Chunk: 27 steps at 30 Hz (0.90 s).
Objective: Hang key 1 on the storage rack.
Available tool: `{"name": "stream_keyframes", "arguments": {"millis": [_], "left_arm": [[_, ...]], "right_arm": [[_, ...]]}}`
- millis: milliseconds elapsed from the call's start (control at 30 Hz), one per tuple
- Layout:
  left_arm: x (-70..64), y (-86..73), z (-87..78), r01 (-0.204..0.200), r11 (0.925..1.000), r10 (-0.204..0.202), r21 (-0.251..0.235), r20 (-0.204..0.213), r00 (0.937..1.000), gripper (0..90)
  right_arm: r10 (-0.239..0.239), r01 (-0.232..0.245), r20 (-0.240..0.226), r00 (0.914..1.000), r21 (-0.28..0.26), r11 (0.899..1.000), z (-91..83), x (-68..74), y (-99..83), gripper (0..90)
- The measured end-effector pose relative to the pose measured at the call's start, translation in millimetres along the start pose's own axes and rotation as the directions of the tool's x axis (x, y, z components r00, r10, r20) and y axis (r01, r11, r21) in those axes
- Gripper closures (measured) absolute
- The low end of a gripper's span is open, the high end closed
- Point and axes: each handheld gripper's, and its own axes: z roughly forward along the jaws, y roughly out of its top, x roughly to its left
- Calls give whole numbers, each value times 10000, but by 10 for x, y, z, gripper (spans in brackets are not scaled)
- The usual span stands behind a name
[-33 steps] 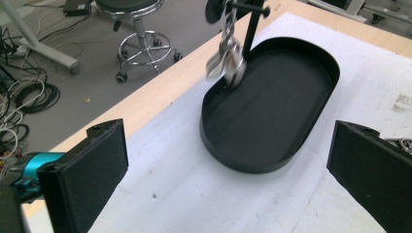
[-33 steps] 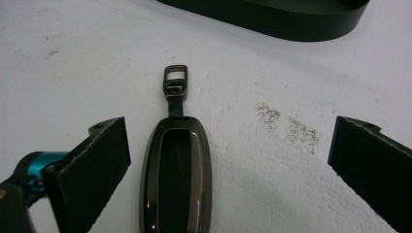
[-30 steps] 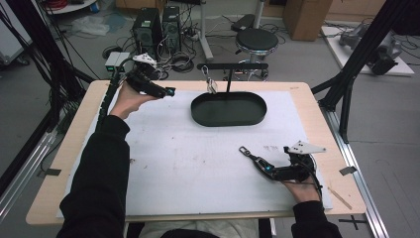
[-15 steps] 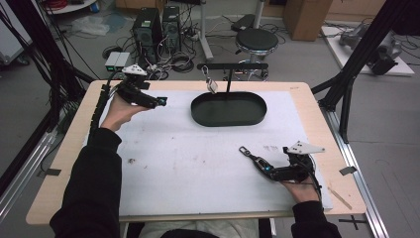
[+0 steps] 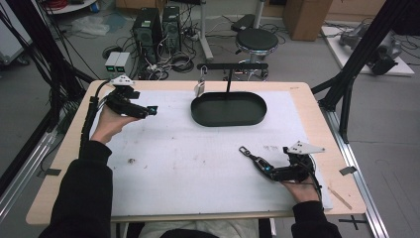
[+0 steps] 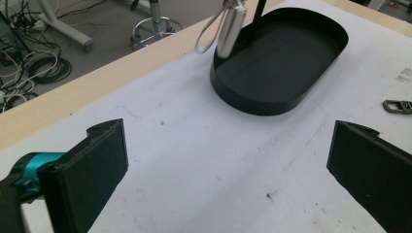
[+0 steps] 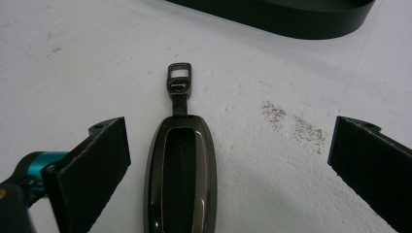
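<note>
A dark metallic key fob (image 7: 182, 174) with a small loop at its far end lies flat on the white table cover. It sits between the wide-apart jaws of my right gripper (image 7: 228, 126), and neither jaw touches it. In the high view the key fob (image 5: 250, 156) lies at the front right with my right gripper (image 5: 267, 171) just behind it. My left gripper (image 5: 151, 110) hovers at the back left, open and empty (image 6: 228, 131). A silver fob (image 6: 229, 26) hangs from a stand over the black oval tray (image 6: 286, 97).
The black tray (image 5: 229, 119) sits at the back centre under a T-shaped stand (image 5: 233, 66) with the silver fob (image 5: 199, 88) on its left end. The table's wooden edge (image 6: 97, 82) runs behind. Computers, cables and a stool stand on the floor beyond.
My left gripper has drawn back from the tray, moving left and a little nearer to the person. The right gripper and the key fob have stayed put.
</note>
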Motion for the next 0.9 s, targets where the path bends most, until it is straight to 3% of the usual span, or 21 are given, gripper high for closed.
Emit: {"name": "stream_keyframes", "arguments": {"millis": [500, 733, 900], "left_arm": [[17, -461, -258, 473, 9988, -467, 101, -527, 9975, 17], [26, -663, -322, 635, 9976, -608, 278, -897, 9941, 17], [4, -765, -361, 707, 9967, -666, 403, -937, 9934, 17]], "right_arm": [[-93, 93, 20, 10000, 76, 9999, 14, -3, -1, 7], [-124, 124, -5, 9999, 139, 9998, 22, 1, -2, 7], [-134, 134, -49, 9999, 185, 9997, 25, 0, -7, 7]]}}
